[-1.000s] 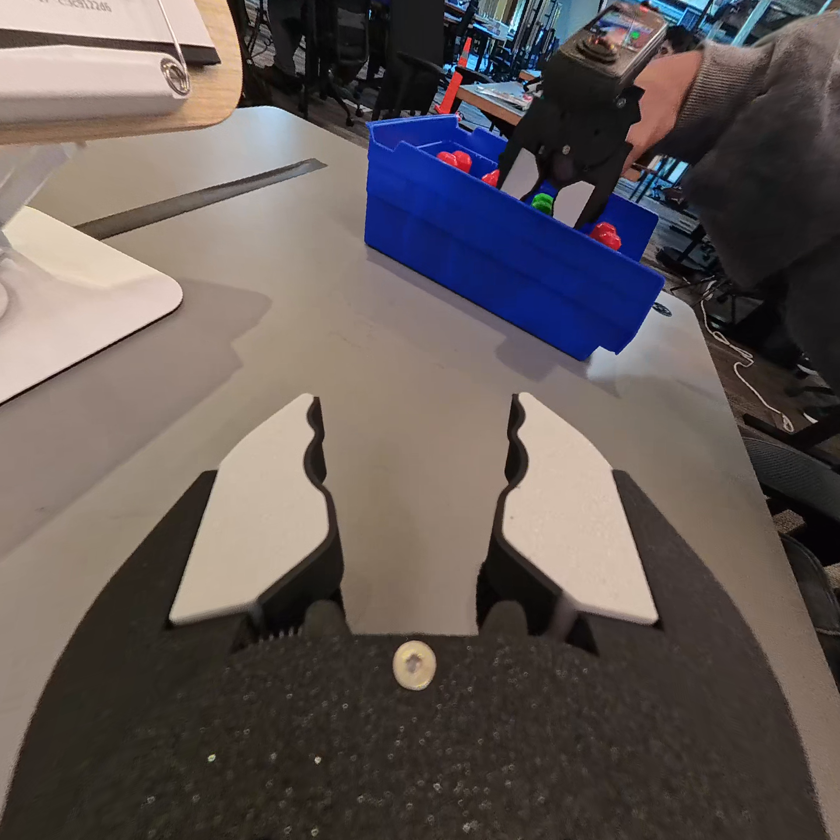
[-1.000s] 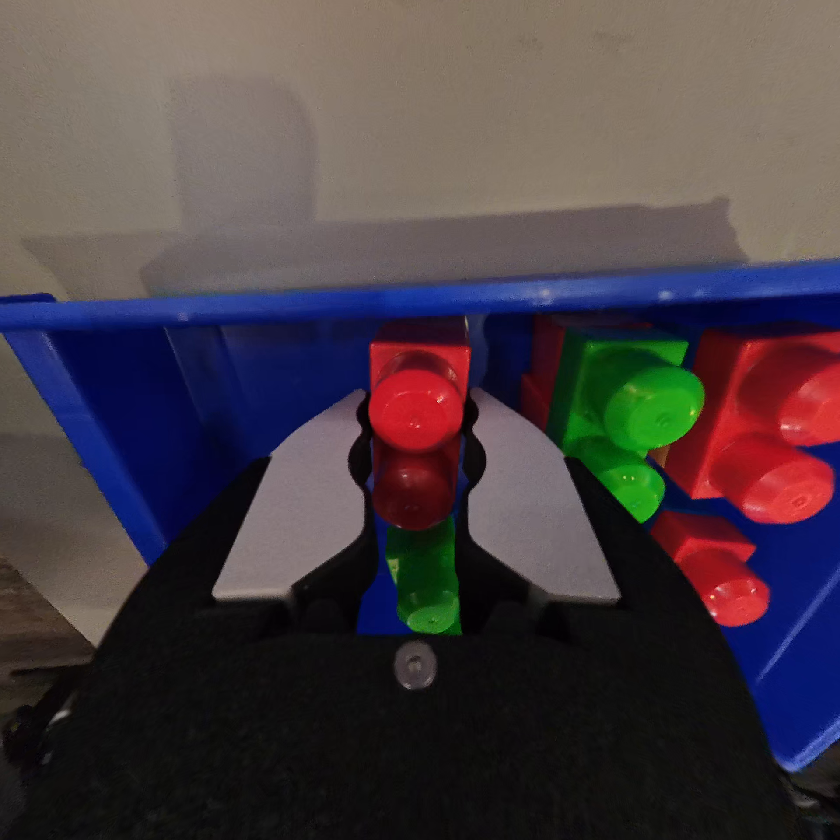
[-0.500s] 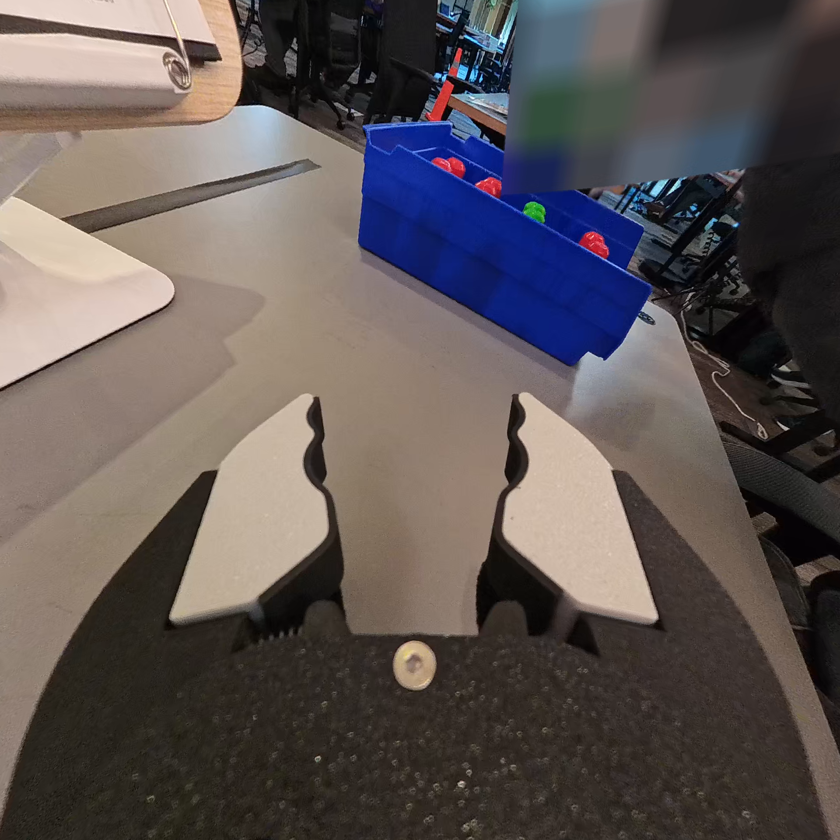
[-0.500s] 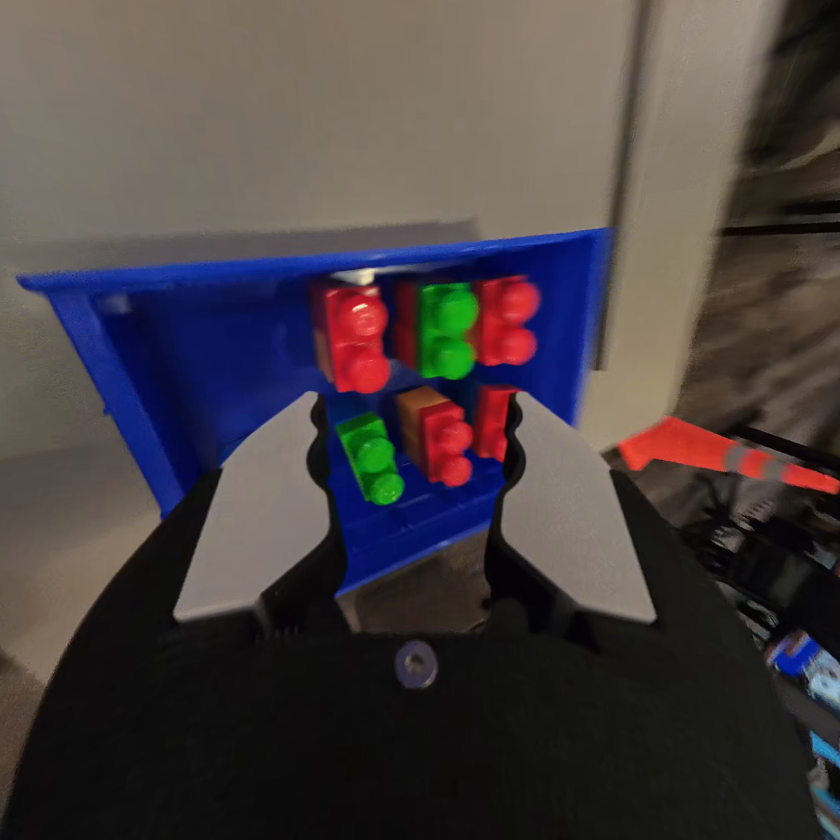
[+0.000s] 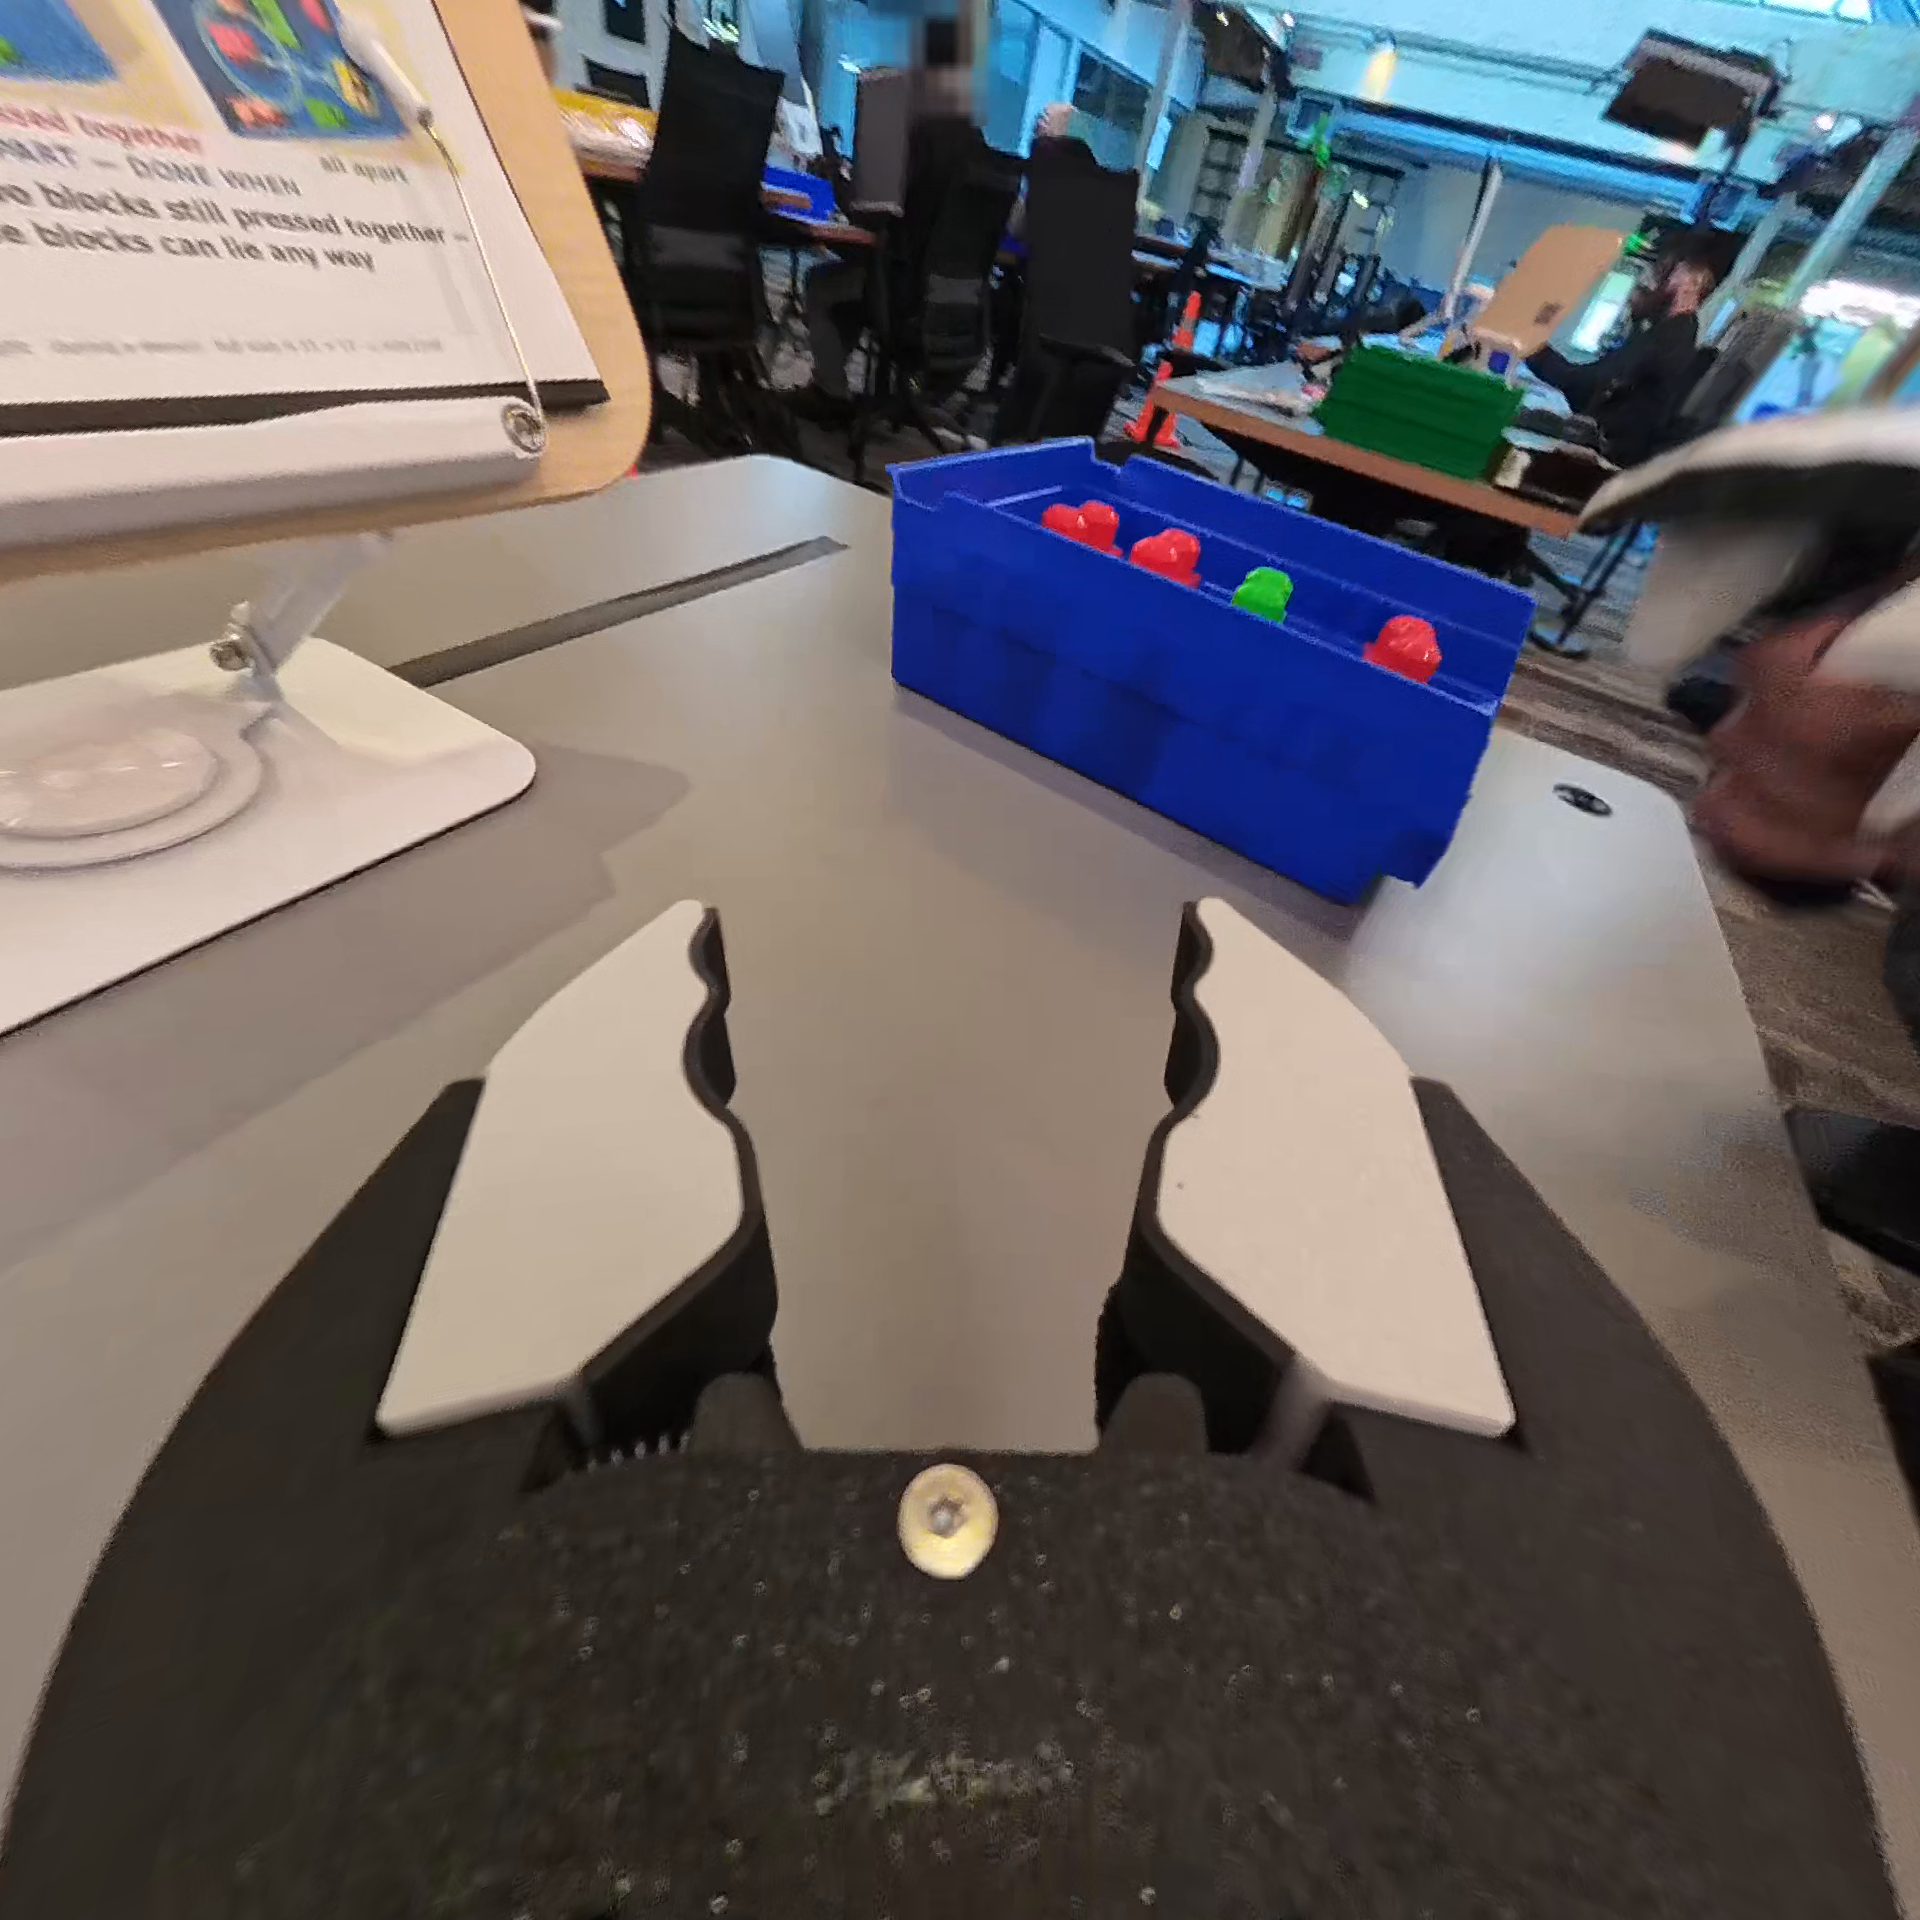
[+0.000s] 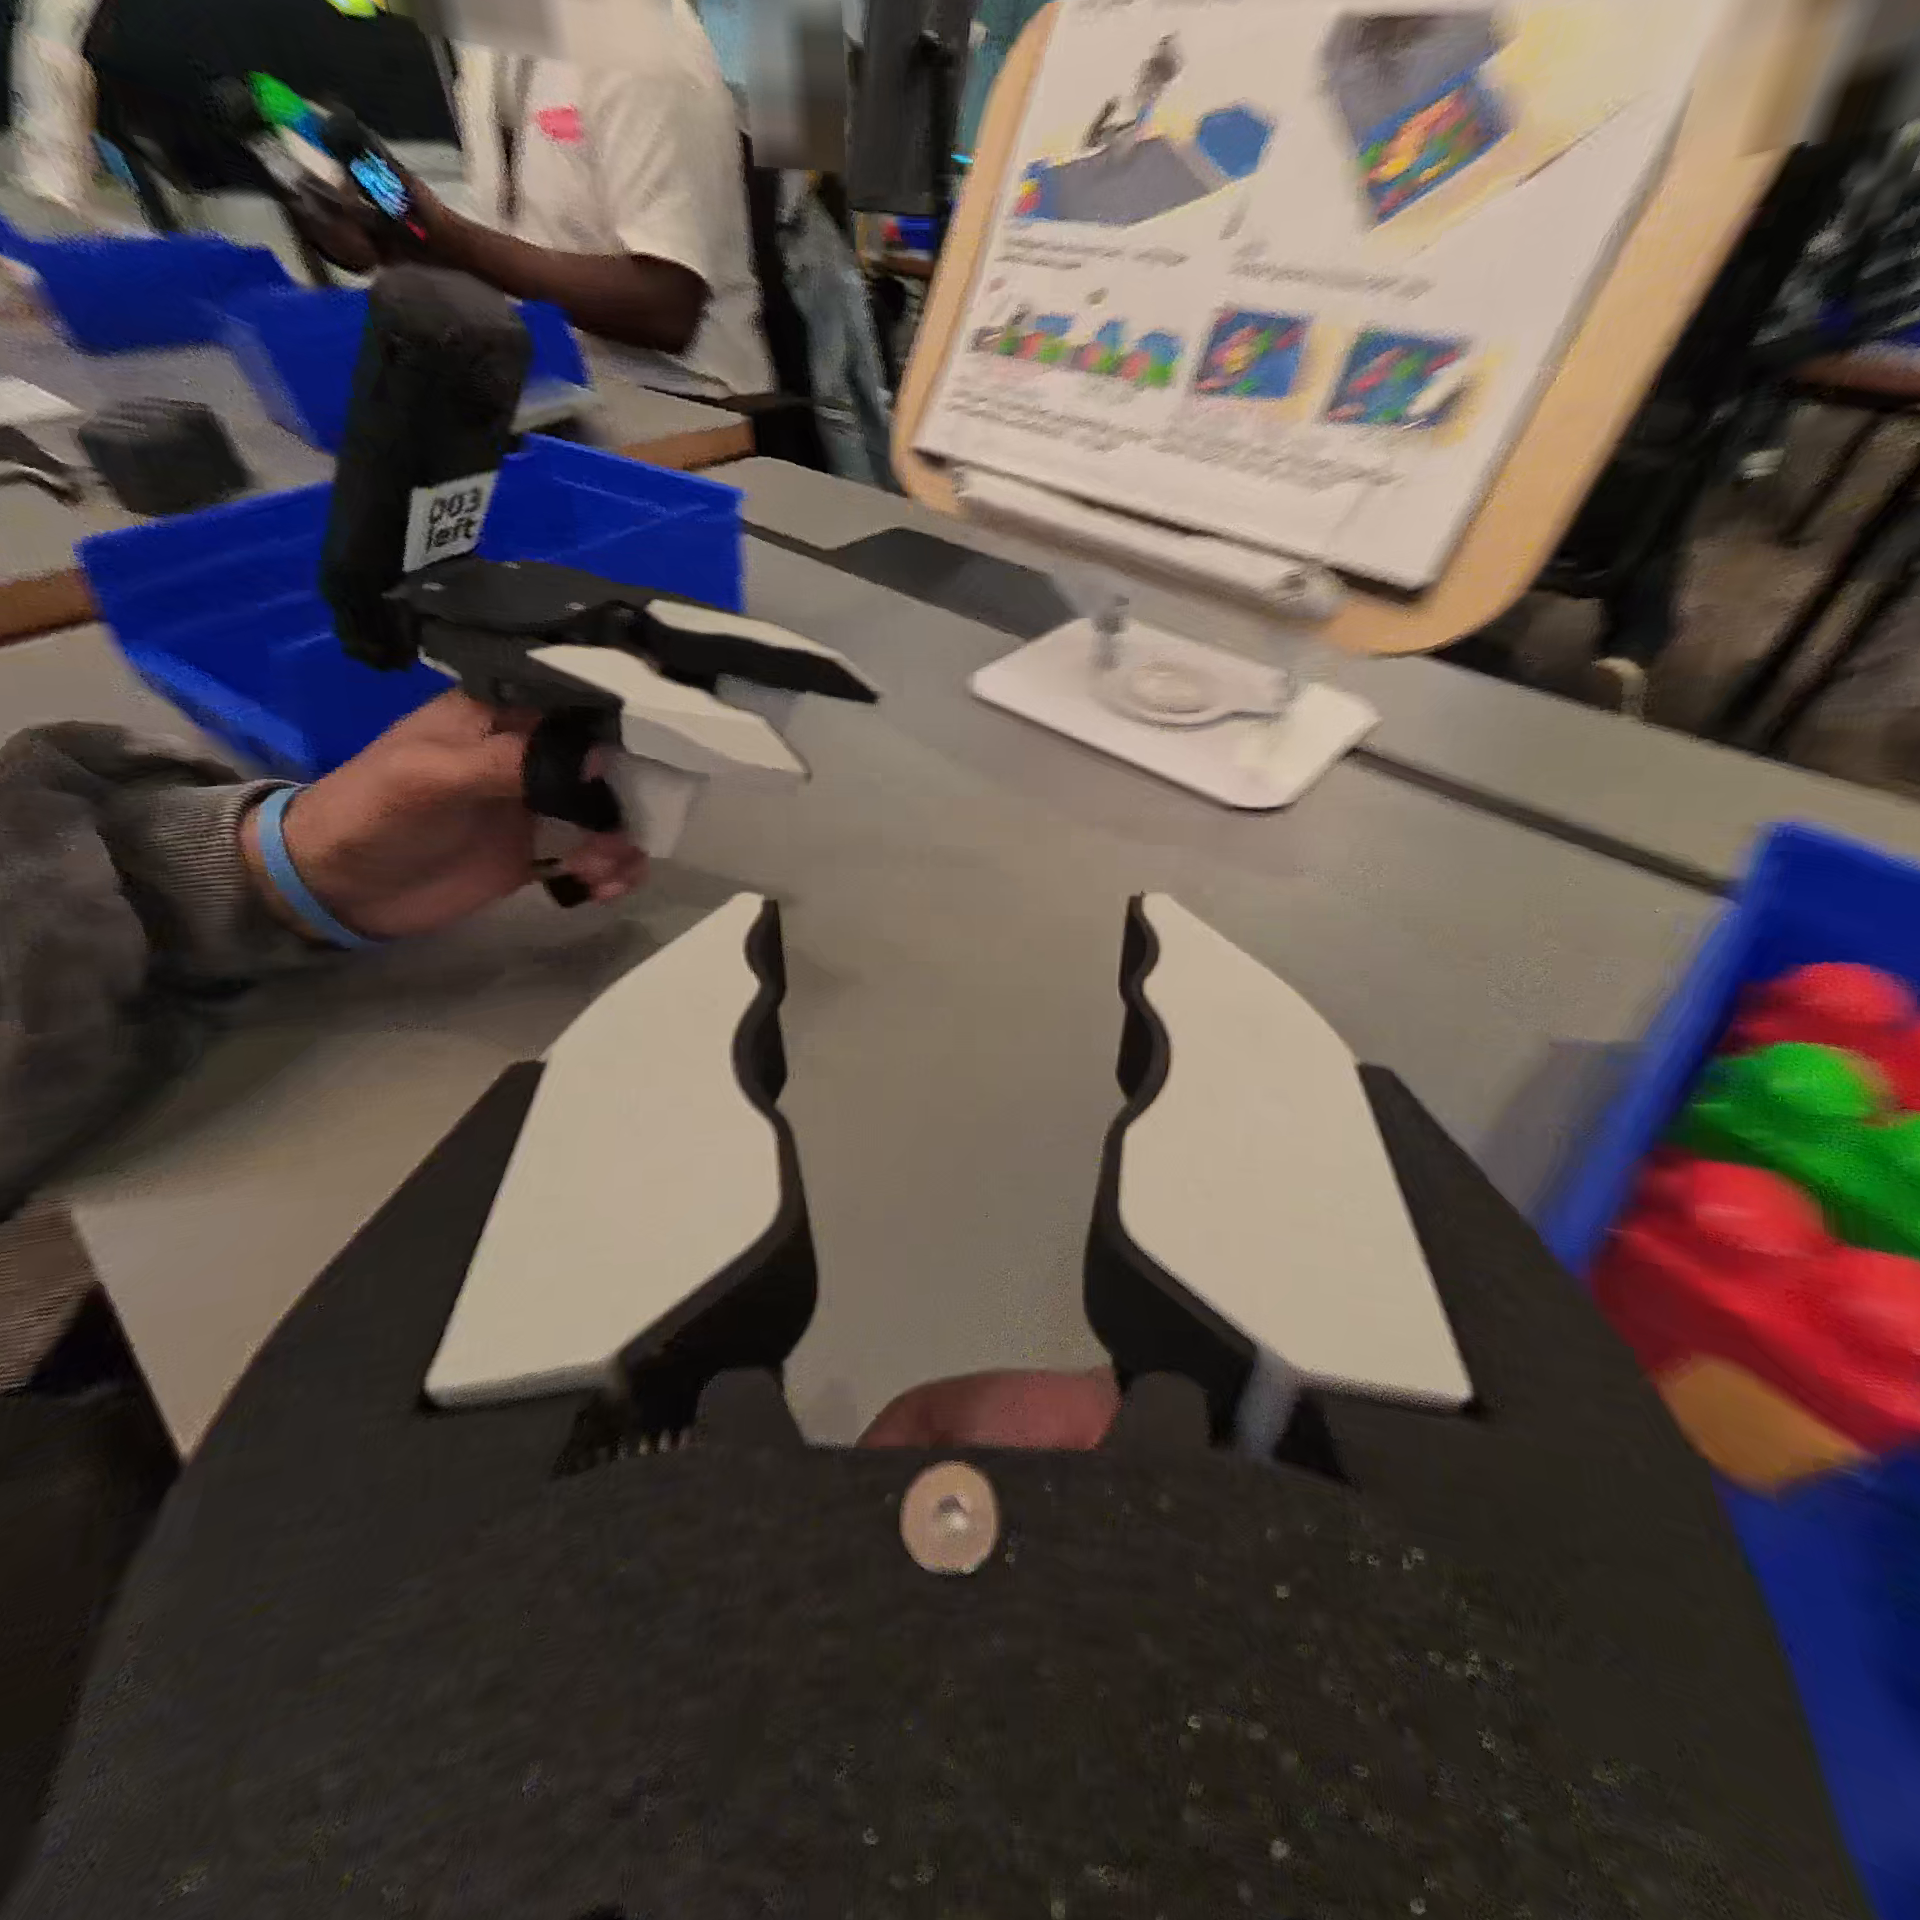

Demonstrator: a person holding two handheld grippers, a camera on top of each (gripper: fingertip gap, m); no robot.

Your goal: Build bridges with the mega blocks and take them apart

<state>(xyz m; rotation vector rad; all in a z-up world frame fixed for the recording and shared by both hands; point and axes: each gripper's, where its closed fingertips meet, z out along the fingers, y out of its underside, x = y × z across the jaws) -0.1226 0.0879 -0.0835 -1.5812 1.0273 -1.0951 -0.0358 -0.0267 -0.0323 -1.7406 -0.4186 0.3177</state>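
A blue bin (image 5: 1195, 686) stands on the grey table (image 5: 935, 1039) ahead of my left gripper, with red blocks (image 5: 1086, 523) and a green block (image 5: 1262, 592) showing above its rim. My left gripper (image 5: 948, 914) is open and empty, low over bare table. My right gripper (image 6: 951, 909) is open and empty over the table. The bin's corner (image 6: 1714, 1039) with red (image 6: 1766, 1299) and green blocks (image 6: 1808, 1132) is at its right, blurred. The left gripper also shows in the right wrist view (image 6: 769, 707), held by a hand at the left.
A white stand (image 5: 208, 790) holds a tilted instruction board (image 5: 260, 208) at the left; it also shows in the right wrist view (image 6: 1299, 260). More blue bins (image 6: 239, 623) and people sit at other tables behind. A sleeve and hand (image 5: 1808, 748) are at the right edge.
My right gripper was shut on a red block inside the bin, let it go there, lifted out and swung away over the table. My left gripper stayed open and shifted slightly.
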